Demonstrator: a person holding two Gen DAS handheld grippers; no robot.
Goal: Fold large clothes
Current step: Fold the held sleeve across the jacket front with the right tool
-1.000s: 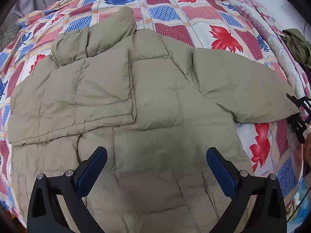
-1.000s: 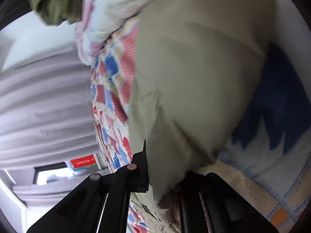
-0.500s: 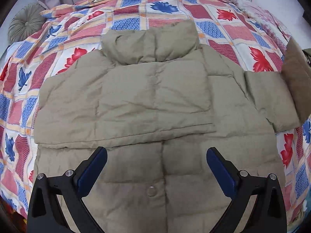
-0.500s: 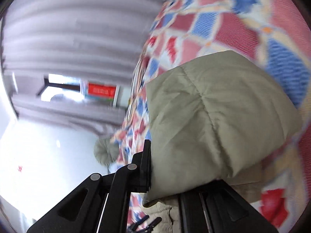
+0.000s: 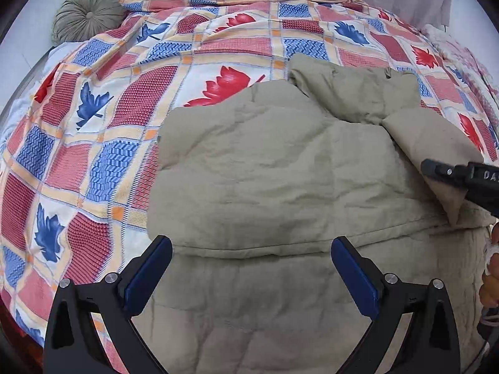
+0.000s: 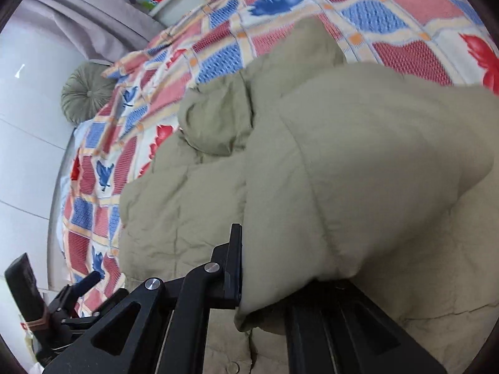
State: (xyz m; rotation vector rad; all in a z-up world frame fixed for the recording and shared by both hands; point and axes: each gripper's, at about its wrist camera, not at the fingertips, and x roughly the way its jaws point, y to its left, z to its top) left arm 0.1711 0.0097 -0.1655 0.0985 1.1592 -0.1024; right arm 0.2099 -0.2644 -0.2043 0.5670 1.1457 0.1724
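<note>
A khaki puffer jacket (image 5: 274,193) lies spread on the bed, its hood (image 5: 355,93) toward the far side. One sleeve is folded flat across the body. My left gripper (image 5: 249,268) hovers open just above the jacket's lower half, blue pads apart, holding nothing. My right gripper (image 6: 265,283) is shut on the cuff end of the other sleeve (image 6: 358,180), which drapes over the jacket's body. In the left wrist view the right gripper (image 5: 461,177) enters from the right edge, pinching that sleeve (image 5: 436,143).
A patchwork bedspread (image 5: 124,124) with red and blue leaves covers the bed. A round green cushion (image 5: 87,15) sits at the far left corner by the curtains. A person's hand (image 5: 491,268) shows at the right edge. The left gripper (image 6: 62,305) appears low left in the right wrist view.
My right gripper has carried the sleeve from the bed's right side up and over onto the jacket's body. The left wrist view has swung leftward, with its gripper still open.
</note>
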